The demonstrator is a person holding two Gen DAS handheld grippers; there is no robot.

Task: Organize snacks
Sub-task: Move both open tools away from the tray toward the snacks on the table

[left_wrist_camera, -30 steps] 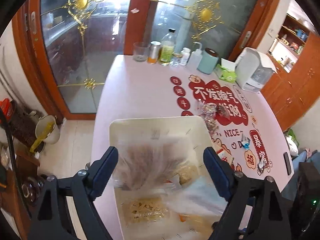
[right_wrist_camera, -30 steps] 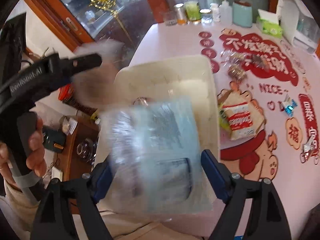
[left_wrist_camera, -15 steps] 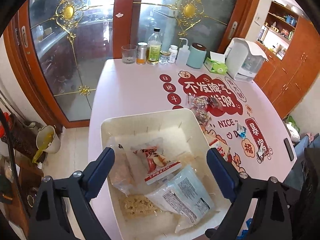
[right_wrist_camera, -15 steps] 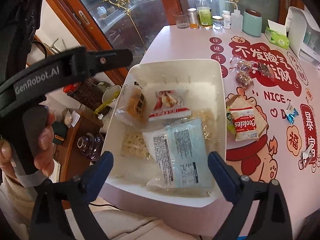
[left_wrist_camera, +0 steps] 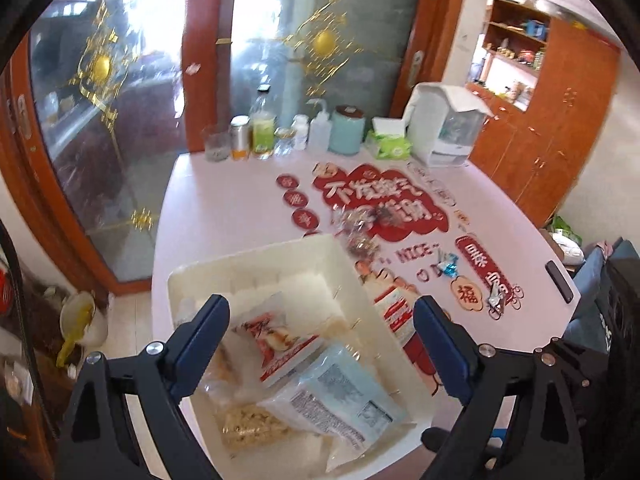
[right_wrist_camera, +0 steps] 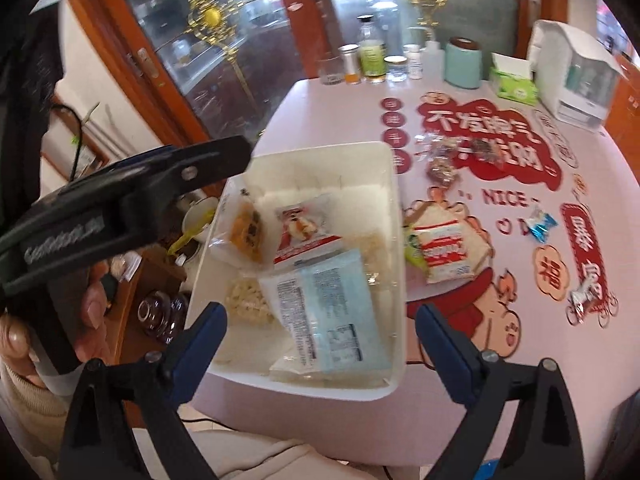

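Note:
A white bin (left_wrist_camera: 256, 256) (right_wrist_camera: 394, 240) sits at the near left corner of the pink table. In it lie a blue-and-white packet (left_wrist_camera: 344, 396) (right_wrist_camera: 332, 312), a red-and-white packet (left_wrist_camera: 280, 340) (right_wrist_camera: 304, 228), an orange snack in a clear bag (right_wrist_camera: 246, 232) and a pale puffed snack (left_wrist_camera: 252, 432). My left gripper (left_wrist_camera: 320, 312) hangs open over the bin, holding nothing. My right gripper (right_wrist_camera: 320, 316) is open too, above the bin's near edge. A cookie bag (right_wrist_camera: 448, 248) lies just right of the bin. Beyond it are clear-wrapped sweets (right_wrist_camera: 444, 156) and a small blue candy (right_wrist_camera: 540, 224).
Bottles, jars and a glass (left_wrist_camera: 260, 136), a teal canister (left_wrist_camera: 347, 130), a tissue box (left_wrist_camera: 390, 144) and a white appliance (left_wrist_camera: 444, 124) line the table's far edge. A phone (left_wrist_camera: 558, 276) lies at the right edge. Glass doors stand behind. A silver wrapper (right_wrist_camera: 584, 296) lies at the right.
A second ago each gripper had a bag between its jaws. Both bags now lie in the bin, and both grippers have risen off it, empty, with the right jaws wider.

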